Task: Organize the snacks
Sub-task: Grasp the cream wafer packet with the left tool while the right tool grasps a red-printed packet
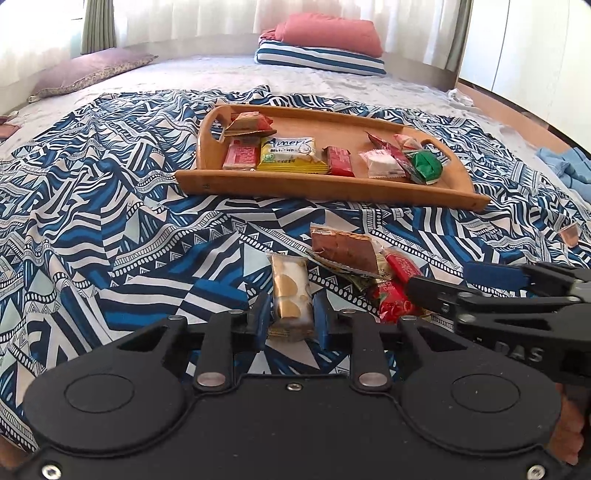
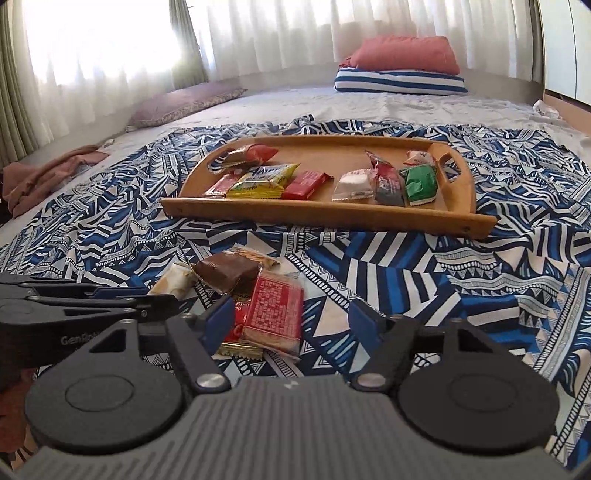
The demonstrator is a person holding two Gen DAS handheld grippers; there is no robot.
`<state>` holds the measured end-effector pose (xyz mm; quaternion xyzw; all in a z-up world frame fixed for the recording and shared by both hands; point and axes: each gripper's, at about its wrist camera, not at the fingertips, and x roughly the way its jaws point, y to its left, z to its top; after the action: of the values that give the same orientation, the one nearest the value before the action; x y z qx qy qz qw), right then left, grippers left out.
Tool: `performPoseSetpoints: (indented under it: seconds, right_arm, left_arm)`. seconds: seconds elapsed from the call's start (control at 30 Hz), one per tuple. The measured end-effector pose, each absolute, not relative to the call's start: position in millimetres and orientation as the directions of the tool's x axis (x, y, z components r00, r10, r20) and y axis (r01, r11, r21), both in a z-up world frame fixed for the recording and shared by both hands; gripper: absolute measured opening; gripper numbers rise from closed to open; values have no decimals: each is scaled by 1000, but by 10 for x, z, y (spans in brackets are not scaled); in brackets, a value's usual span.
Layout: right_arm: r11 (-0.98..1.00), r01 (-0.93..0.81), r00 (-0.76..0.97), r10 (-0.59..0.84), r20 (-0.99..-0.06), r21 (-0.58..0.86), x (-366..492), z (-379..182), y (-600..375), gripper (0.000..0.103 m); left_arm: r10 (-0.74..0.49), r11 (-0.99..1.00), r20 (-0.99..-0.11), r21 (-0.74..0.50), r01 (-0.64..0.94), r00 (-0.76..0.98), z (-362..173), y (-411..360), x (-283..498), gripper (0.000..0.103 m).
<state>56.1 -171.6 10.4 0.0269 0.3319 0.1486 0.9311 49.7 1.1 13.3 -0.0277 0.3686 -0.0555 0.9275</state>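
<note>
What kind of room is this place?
Most likely a bedroom: stacked pillows lie on a wide bed under curtains, and the snack tray rests on a patterned sheet.

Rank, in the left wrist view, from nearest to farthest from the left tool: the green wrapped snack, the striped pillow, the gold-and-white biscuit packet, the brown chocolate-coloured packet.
1. Gold-and-white biscuit packet: between the left tool's pads.
2. Brown chocolate-coloured packet: just beyond, on the patterned cloth.
3. Green wrapped snack: right end of the wooden tray.
4. Blue-and-white striped pillow: far back, under the pink pillow.
</note>
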Motion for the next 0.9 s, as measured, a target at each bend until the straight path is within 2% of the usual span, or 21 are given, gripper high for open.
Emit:
performPoseSetpoints:
  seconds: [0.33, 0.53, 0.63, 0.7, 0.9]
  right_arm:
    - [956, -237, 724, 293, -625, 174, 668, 23, -1607, 76]
    - [968, -204, 756, 251, -604, 147, 652, 18, -1571, 66]
    - [989, -141, 791, 138, -597, 42, 634, 5, -1521, 58]
    - [991, -122, 804, 71, -591, -48, 618, -31, -1485, 57]
    - [988, -155, 805, 136, -577, 16, 531, -32, -1577, 57]
  left_arm:
    - [-129, 991, -679, -106, 77, 723, 108, 42, 486, 24]
    - [-130, 991, -680, -113, 72, 721, 102, 46, 488, 25]
    - [-127, 991, -680, -109, 71, 722, 96, 44, 492, 25]
    - [-124, 992, -680, -105, 72, 723, 95, 36, 496, 25]
    - [-122, 992, -677, -102, 72, 725, 85, 27, 492, 25]
